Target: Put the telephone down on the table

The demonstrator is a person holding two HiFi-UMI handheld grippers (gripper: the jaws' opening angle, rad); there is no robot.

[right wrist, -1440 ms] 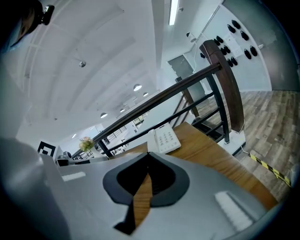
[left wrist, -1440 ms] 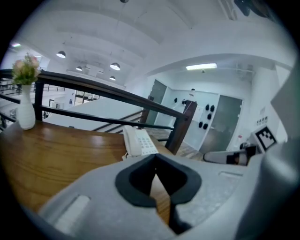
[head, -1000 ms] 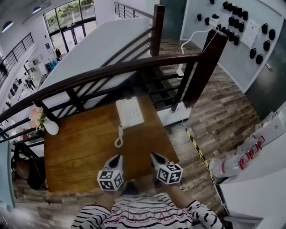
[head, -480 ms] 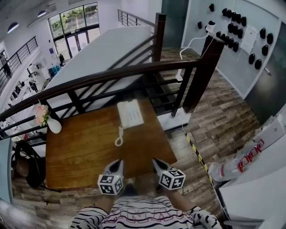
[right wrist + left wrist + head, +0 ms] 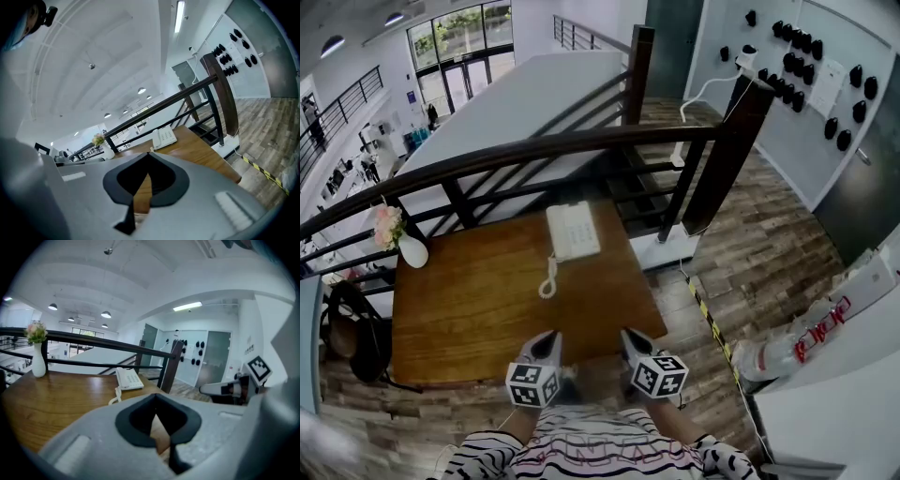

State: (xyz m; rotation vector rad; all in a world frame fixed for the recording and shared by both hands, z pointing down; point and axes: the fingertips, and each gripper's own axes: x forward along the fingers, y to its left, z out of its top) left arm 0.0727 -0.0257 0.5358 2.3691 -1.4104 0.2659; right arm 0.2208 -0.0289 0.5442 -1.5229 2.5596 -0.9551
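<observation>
We start with the dark wooden railing (image 5: 534, 155), which runs across the far side of the scene and ends at a thick post on the right. Just in front of it stands the brown wooden table (image 5: 469, 309), its top mostly bare. At the bottom of the head view we see our own striped top (image 5: 600, 448).

The white telephone (image 5: 573, 230) lies flat on the table, near the far right corner and close to the railing, keypad facing up. It is well apart from both claws.

The left gripper (image 5: 548, 341) hovers over the table's near edge, its marker cube behind it. In its own view the two jaws meet at the tips, with nothing between them. The right gripper (image 5: 629, 336) is beside it, just off the same edge, and its jaws are likewise pressed together and empty. Both point toward the telephone.

At the far left corner of the table stands a small white vase (image 5: 412, 251) with pink flowers. Smallest is the telephone's coiled cord (image 5: 548, 280), lying on the tabletop on the near side of the phone
</observation>
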